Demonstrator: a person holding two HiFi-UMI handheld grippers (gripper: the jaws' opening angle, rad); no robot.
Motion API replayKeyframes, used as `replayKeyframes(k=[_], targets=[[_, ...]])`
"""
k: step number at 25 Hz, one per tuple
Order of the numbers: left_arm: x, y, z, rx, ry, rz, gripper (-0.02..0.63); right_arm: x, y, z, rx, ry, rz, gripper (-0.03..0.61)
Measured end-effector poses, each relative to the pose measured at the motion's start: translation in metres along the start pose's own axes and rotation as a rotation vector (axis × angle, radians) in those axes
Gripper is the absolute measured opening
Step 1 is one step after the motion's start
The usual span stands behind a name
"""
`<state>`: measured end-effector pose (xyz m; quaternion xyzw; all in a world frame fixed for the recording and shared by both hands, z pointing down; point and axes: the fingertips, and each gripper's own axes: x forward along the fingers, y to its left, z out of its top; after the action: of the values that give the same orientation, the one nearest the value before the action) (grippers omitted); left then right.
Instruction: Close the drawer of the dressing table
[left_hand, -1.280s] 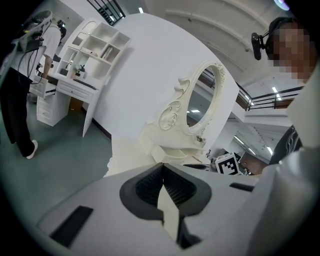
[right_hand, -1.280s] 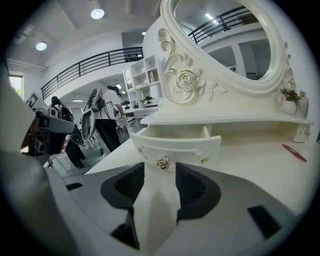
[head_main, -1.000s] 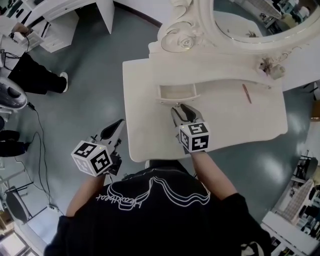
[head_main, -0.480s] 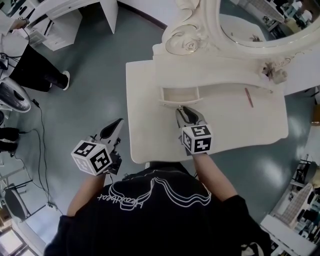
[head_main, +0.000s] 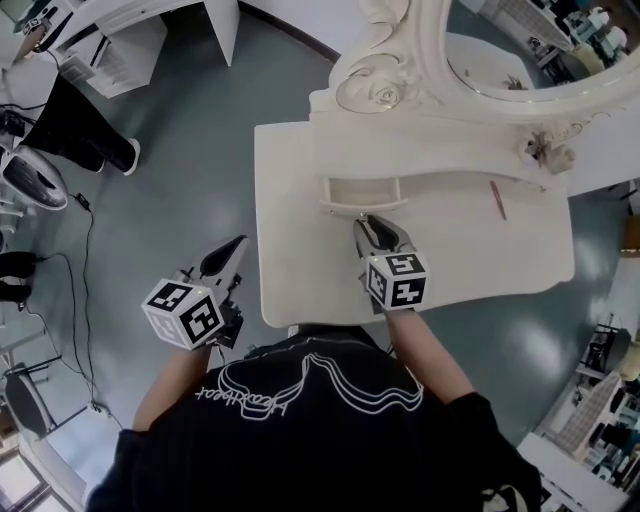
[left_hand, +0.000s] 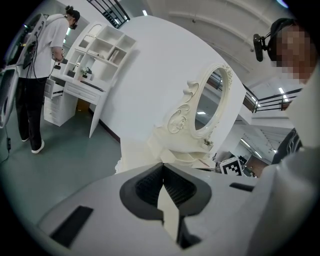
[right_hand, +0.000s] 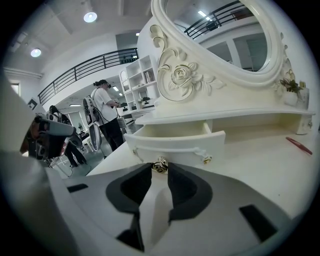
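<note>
Right claw (head_main: 368, 222) just closed, pinching small brass knob (right_hand: 160, 165) of open cream wooden drawer (right_hand: 175, 142); left claw (left_hand: 162, 167) pressed together.

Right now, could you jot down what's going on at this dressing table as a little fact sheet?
furniture: dressing table with oval mirror
open part: drawer, pulled partly out
right hand: right claw gripping the drawer's gold knob; its jaws have just been closing
left hand: left claw shut, empty, off the table's left side
loose item: red stick on the tabletop
</note>
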<state>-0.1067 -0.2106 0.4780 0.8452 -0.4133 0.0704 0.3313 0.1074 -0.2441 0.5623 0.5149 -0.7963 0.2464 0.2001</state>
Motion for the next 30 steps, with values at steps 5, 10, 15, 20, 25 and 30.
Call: replayKeyframes(k=[5, 10, 15, 20, 25, 30], targets=[[0.0, 0.002, 0.001, -0.005, -0.002, 0.0, 0.003, 0.003, 0.002, 0.004, -0.02, 0.003, 0.009, 0.103], [0.003, 0.003, 0.001, -0.016, -0.002, 0.001, 0.003, 0.007, 0.002, 0.011, -0.025, -0.001, 0.014, 0.103], [0.004, 0.007, 0.0, -0.02, 0.004, 0.004, 0.003, 0.01, 0.0, 0.013, -0.03, 0.005, 0.014, 0.101], [0.005, 0.011, 0.0, -0.032, 0.006, 0.011, 0.003, 0.014, -0.003, 0.02, -0.036, 0.002, 0.011, 0.103], [0.009, 0.014, 0.004, -0.033, 0.003, 0.014, 0.003, 0.022, -0.009, 0.024, -0.04, 0.008, 0.006, 0.104], [0.013, 0.019, 0.009, -0.038, -0.004, 0.02, 0.003, 0.031, -0.015, 0.028, -0.043, 0.016, 0.004, 0.104]])
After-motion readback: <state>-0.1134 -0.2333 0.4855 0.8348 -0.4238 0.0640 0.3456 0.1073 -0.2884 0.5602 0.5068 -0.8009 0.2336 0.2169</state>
